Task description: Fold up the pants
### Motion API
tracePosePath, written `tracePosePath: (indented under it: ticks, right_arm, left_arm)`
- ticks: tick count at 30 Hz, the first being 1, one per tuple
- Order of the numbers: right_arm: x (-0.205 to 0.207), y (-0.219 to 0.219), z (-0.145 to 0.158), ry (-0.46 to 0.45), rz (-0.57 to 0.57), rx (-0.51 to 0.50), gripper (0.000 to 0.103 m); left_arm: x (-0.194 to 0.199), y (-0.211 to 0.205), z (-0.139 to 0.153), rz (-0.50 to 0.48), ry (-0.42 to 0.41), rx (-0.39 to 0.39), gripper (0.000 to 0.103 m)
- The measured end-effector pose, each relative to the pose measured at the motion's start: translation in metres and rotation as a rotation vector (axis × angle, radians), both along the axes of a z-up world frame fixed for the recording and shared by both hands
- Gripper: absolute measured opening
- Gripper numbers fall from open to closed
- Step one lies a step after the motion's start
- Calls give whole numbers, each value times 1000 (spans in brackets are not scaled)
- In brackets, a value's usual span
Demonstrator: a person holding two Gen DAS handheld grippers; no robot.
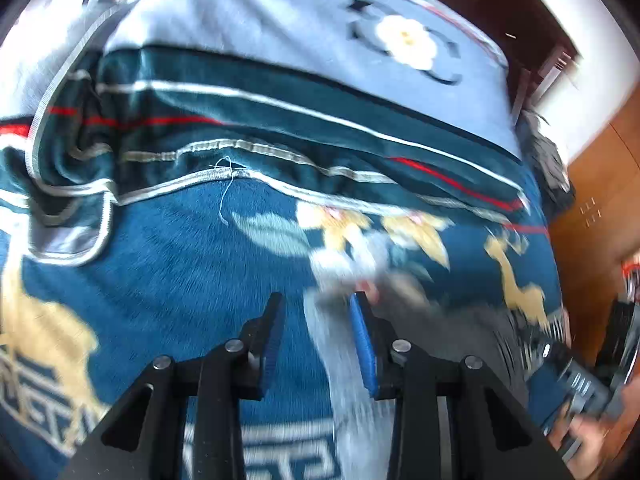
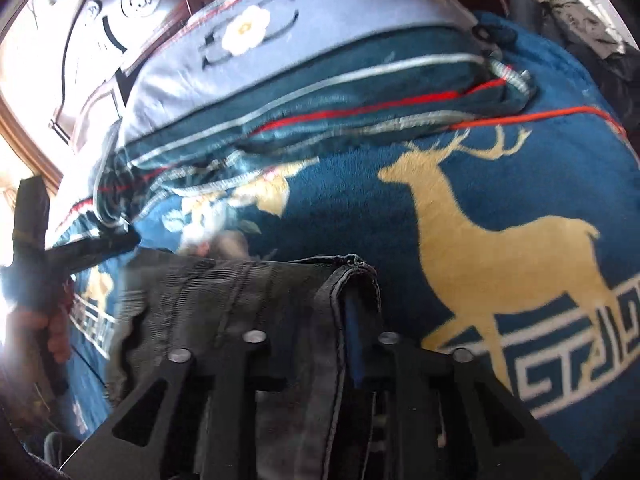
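left tongs [image 1: 318,300] part open over the blue deer blanket [image 1: 180,264], nothing gripped. dark pants [image 2: 248,300] lie on the bed right of them, hem draped over the right tongs [image 2: 352,276]; grip unclear.

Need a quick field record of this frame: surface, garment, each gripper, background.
surface: blue blanket with gold deer print
garment: dark grey pants lying on the blanket, hemmed edge draped over the right gripper
right gripper: fabric between its fingers; grip unclear
left gripper: fingers apart, blurred pale fabric strip between them, contact unclear
background: folded teal striped blanket, pale blue pillow
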State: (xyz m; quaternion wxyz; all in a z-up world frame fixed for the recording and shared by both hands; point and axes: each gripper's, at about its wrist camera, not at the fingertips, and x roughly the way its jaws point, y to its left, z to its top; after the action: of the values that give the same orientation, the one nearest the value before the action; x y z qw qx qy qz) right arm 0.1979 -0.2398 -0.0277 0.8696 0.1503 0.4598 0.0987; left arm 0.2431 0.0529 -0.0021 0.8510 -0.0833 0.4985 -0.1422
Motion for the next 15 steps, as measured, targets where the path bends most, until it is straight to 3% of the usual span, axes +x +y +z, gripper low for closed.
tracePosePath:
  ticks: [5, 8, 11, 13, 15]
  right_arm:
    - [-37, 15, 23, -59, 40, 8, 35]
    - [-48, 39, 22, -45, 104, -13, 36]
    - [-46, 53, -2, 32, 134, -86, 36]
    - [-40, 58, -24, 101, 162, -150, 35]
    - [-40, 56, -25, 102, 178, -152, 35]
  left_arm:
    - [-66, -34, 6, -129, -45, 50, 44]
    - [-71, -56, -9, -131, -14, 58, 44]
    - [-64, -63, -39, -102, 29, 136, 45]
    - [-60, -57, -49, -83, 50, 110, 44]
    - [-60, -49, -37, -60, 52, 45, 42]
